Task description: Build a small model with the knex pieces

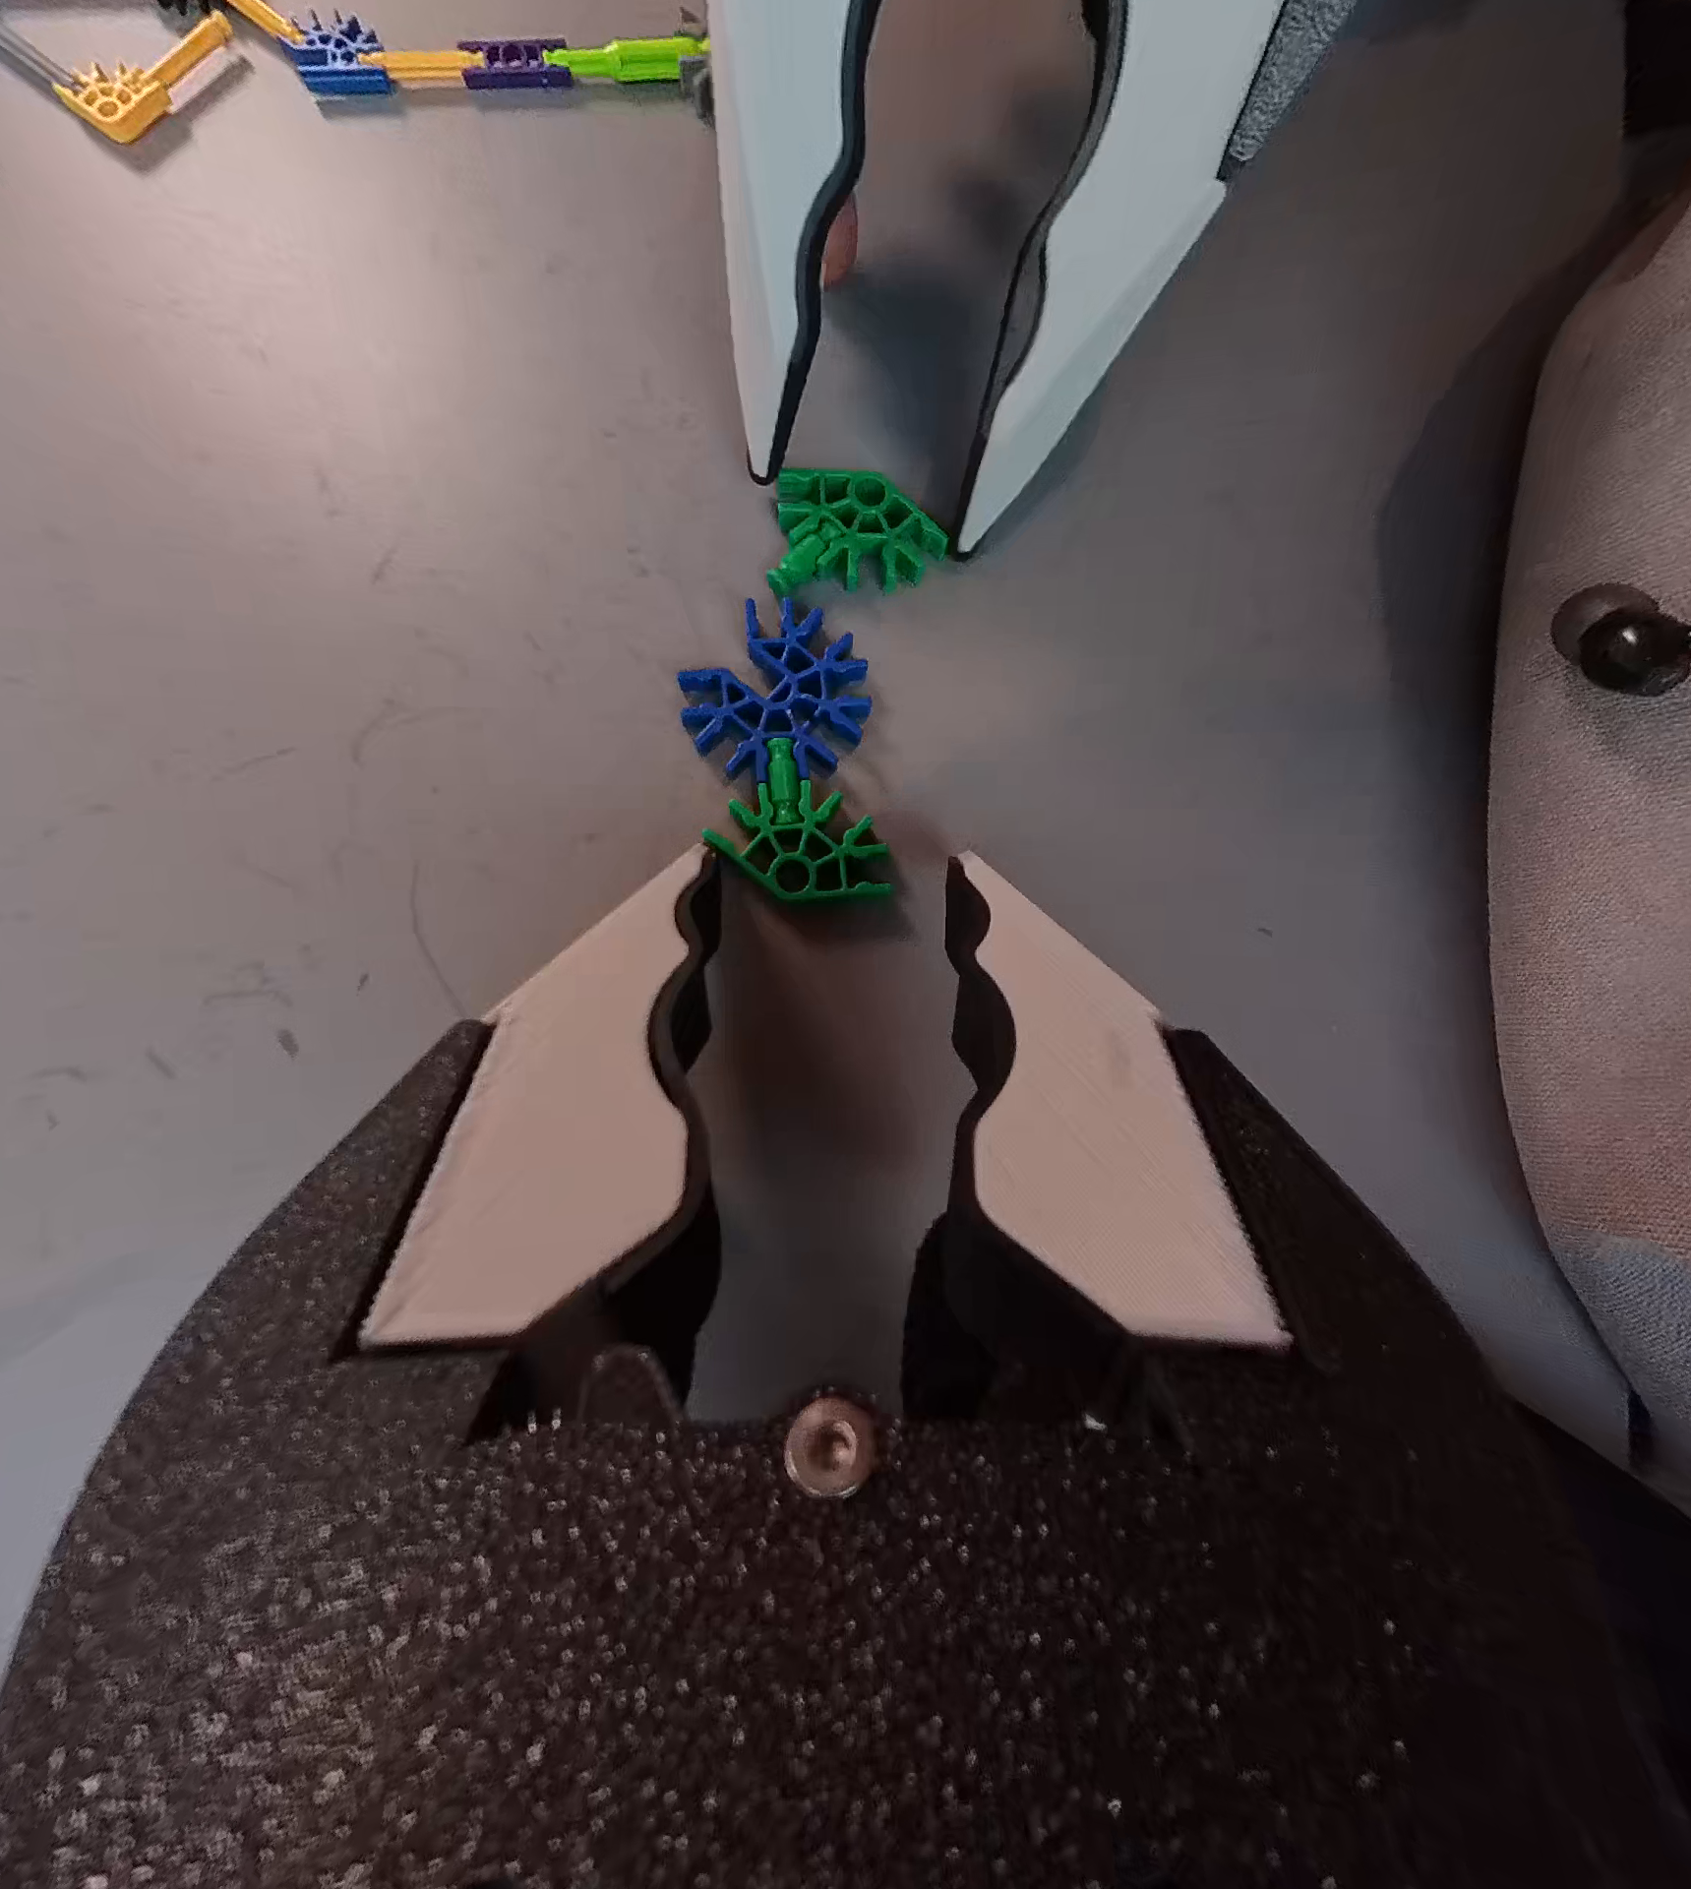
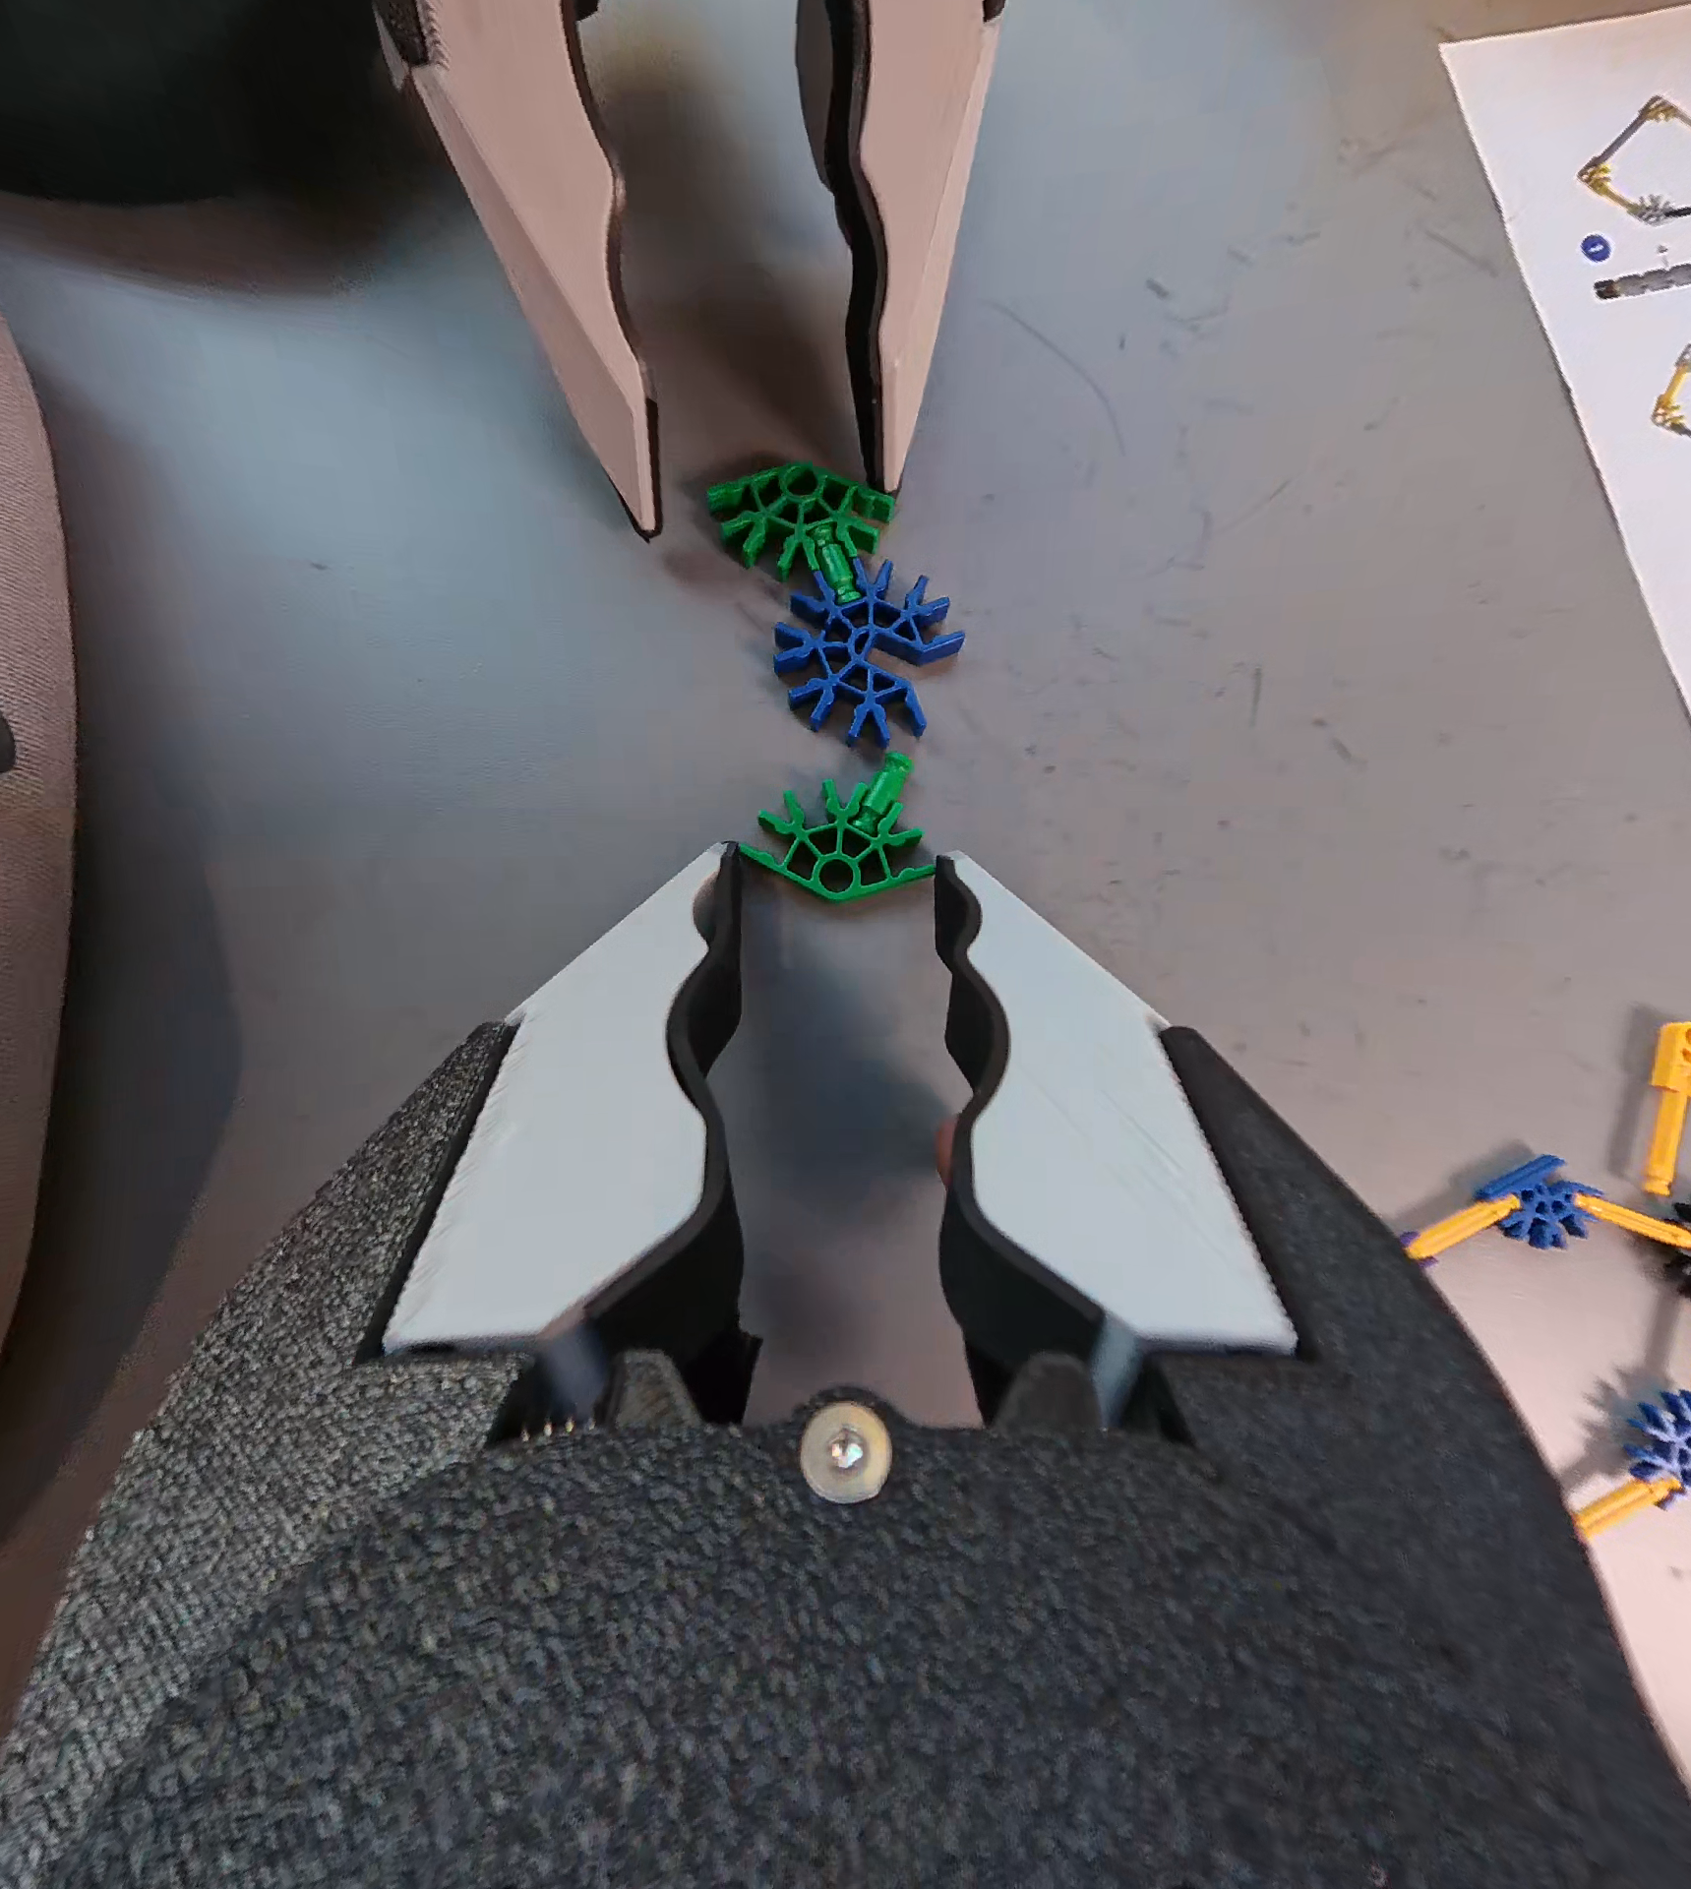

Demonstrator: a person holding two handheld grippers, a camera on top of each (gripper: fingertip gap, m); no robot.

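Jaws wide on both grippers, left gripper (image 1: 833, 854) and right gripper (image 2: 836, 854) facing, two green connectors (image 1: 805, 859) (image 2: 836, 854), one blue connector (image 1: 780, 690)

Light was soft and even, shadows faint; edges bowed with wide-angle distortion (corners smeared), centres sharp, no glare.

No legible writing — only diagrams on the instruction sheet (image 2: 1659, 256)
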